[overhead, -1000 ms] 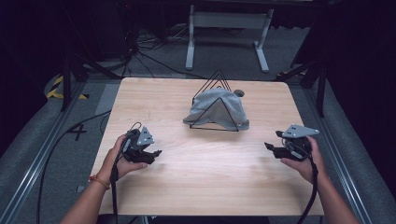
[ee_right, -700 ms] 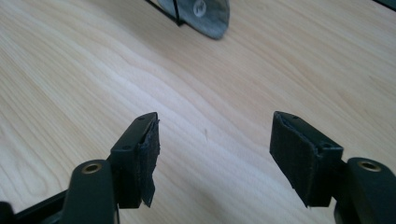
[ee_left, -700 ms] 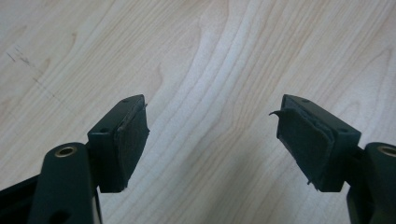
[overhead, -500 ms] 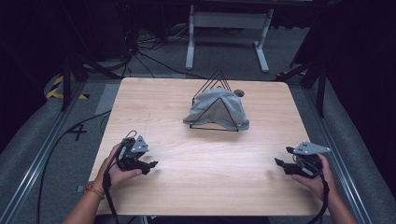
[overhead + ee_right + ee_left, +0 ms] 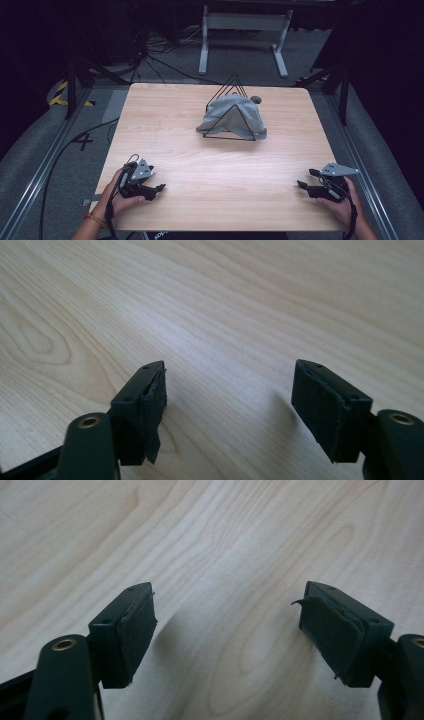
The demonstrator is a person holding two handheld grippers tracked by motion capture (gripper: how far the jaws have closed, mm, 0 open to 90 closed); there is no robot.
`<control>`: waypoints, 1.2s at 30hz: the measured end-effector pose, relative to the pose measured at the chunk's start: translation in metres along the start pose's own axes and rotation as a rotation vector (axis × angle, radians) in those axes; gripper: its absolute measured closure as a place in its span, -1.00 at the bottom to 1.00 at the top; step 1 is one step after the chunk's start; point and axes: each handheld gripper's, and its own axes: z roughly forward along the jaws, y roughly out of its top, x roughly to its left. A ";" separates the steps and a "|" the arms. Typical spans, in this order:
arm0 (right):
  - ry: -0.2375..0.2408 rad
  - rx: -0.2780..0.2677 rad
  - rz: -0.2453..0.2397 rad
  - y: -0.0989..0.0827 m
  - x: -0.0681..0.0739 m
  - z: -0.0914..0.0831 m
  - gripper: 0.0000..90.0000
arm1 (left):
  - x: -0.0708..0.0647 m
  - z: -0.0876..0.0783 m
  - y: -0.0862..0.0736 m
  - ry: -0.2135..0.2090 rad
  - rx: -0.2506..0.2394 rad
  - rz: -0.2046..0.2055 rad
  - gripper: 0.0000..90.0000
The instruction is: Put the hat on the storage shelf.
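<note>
Table [image 5: 220, 170] bare at front, cloth [image 5: 235, 117] unmoved on rack [image 5: 227, 112]. Left gripper [image 5: 156, 189] and right gripper [image 5: 304, 179] dropped toward near edge, jaws just opened wider, both empty.

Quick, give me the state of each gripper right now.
Left gripper: open, jaws just been opening, nothing between them.
Right gripper: open, jaws just been opening, nothing between them.

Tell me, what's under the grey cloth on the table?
A black wire rack with pointed triangle loops holds the grey cloth up like a tent. Its tips poke out on top. Whatever else is inside is covered; a small grey lump peeks out behind.
</note>
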 end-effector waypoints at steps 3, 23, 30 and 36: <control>0.004 -0.019 0.031 -0.005 -0.001 -0.002 -0.36 | 0.002 0.001 -0.003 -0.016 -0.012 -0.046 -0.57; -0.028 -0.018 0.060 -0.006 -0.002 -0.001 -0.52 | 0.004 0.003 -0.002 -0.011 0.000 -0.065 -0.68; -0.029 -0.019 0.067 -0.006 -0.002 -0.001 -0.53 | 0.004 0.002 -0.002 -0.011 0.002 -0.064 -0.68; -0.031 -0.018 0.067 -0.006 -0.002 -0.001 -0.54 | 0.004 0.003 -0.002 -0.011 -0.001 -0.065 -0.68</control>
